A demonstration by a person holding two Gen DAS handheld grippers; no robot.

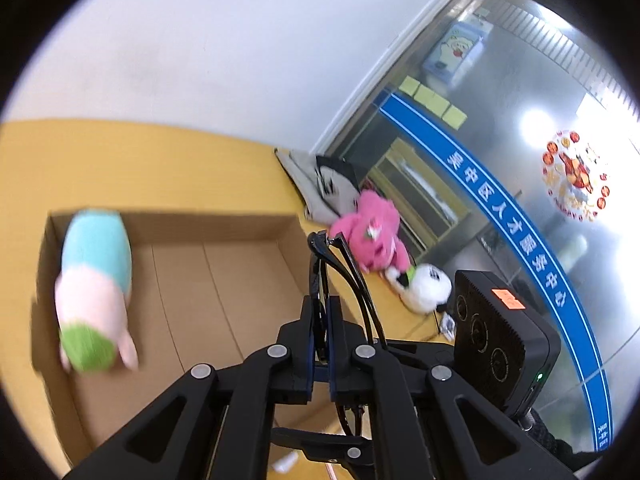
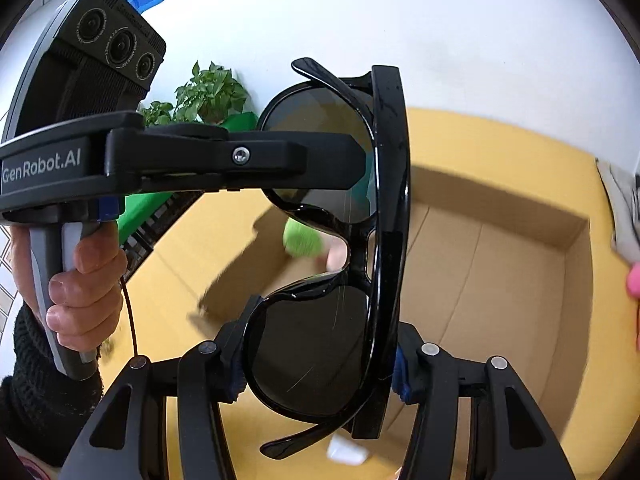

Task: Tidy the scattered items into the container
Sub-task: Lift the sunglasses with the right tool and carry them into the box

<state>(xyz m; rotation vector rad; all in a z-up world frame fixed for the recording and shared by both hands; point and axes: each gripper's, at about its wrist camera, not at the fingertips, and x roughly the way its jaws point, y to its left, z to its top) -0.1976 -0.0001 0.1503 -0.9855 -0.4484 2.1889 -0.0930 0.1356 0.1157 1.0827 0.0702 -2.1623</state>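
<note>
Black sunglasses [image 2: 320, 340] are held by both grippers above an open cardboard box [image 2: 520, 272]. My right gripper [image 2: 318, 372] is shut on the lower lens. My left gripper [image 2: 356, 168] comes in from the left and is shut on the upper lens. In the left wrist view my left gripper [image 1: 320, 320] pinches the folded sunglasses [image 1: 340, 264] edge-on, beside the box [image 1: 224, 264]. A blue, pink and green plush toy [image 1: 94, 288] lies in the box at its left side. A pink plush [image 1: 372, 232] and a white plush [image 1: 426, 286] lie on the yellow table [image 1: 120, 160] right of the box.
A grey and black bag [image 1: 320, 184] lies at the table's far right corner by a glass door [image 1: 520, 160]. A white wall stands behind the table. A potted plant [image 2: 208, 96] stands at the far left in the right wrist view. A small white scrap [image 2: 346, 452] lies near the front.
</note>
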